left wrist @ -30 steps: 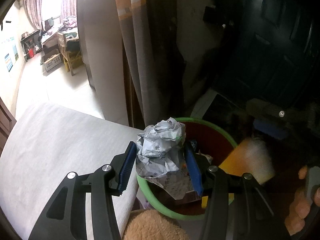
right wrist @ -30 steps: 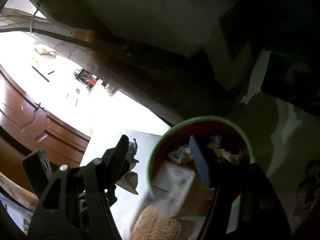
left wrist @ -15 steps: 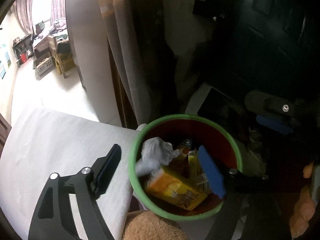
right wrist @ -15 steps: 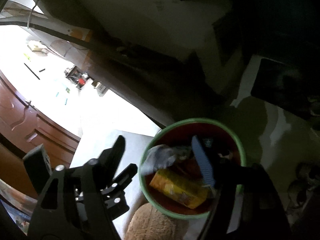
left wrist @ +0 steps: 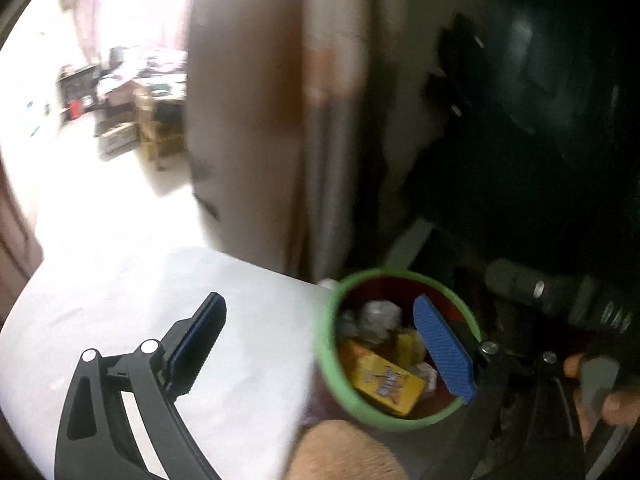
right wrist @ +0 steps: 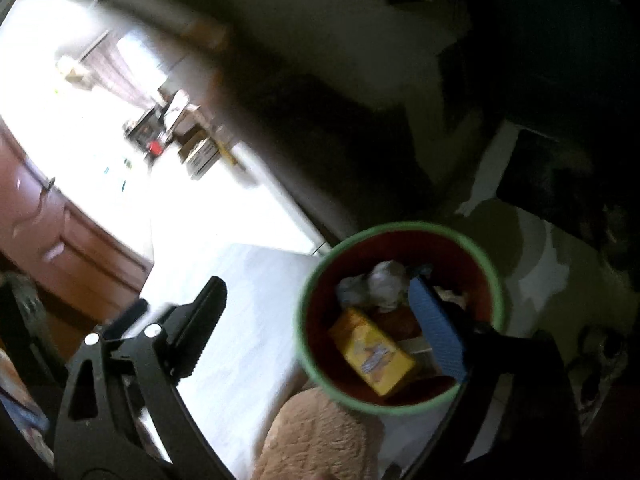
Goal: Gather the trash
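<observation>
Both my grippers — left and right — are spread wide, holding nothing. Beyond them the paper ball and yellow carton lie inside the bin. Advice: lift straight clear of the rim — avoid tipping it.

Spread, empty right tongs hang over the green-rimmed bin.
</observation>
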